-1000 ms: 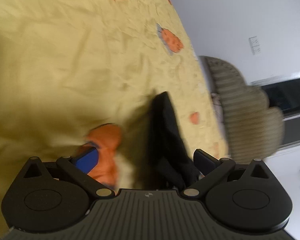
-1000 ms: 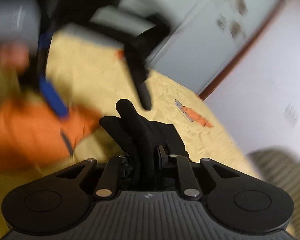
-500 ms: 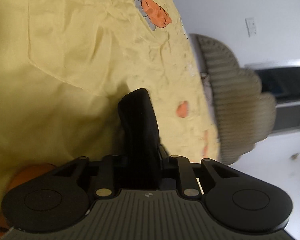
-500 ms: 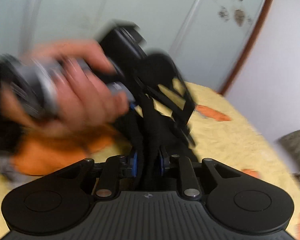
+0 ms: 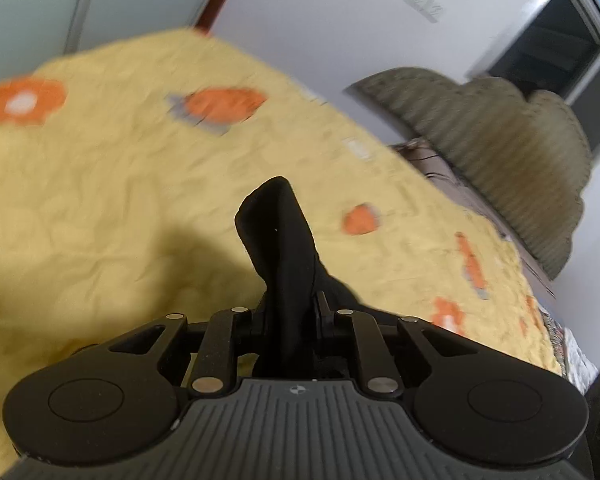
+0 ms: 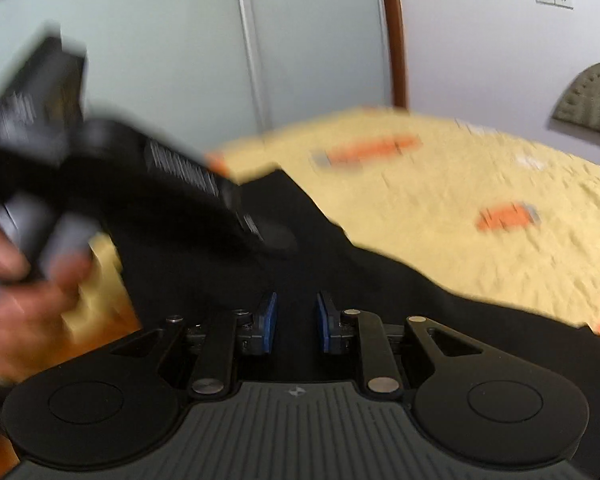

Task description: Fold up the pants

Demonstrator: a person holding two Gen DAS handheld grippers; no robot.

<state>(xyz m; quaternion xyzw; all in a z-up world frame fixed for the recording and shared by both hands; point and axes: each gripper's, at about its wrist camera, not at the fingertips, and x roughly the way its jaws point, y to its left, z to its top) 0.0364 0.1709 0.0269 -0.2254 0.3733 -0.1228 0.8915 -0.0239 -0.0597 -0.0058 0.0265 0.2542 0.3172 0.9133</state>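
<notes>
Pants [image 5: 280, 240], black, rise at centre frame clamped between the left gripper [image 5: 291, 312] jaws above the yellow bedspread [image 5: 100, 184], while the right gripper [image 6: 296, 322] jaws stand slightly apart over black cloth.

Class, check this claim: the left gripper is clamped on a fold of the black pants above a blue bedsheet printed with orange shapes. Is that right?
One detail is wrong: the bedsheet is yellow, not blue. The left wrist view shows the left gripper clamped on a fold of the black pants above that sheet with its orange shapes.
</notes>
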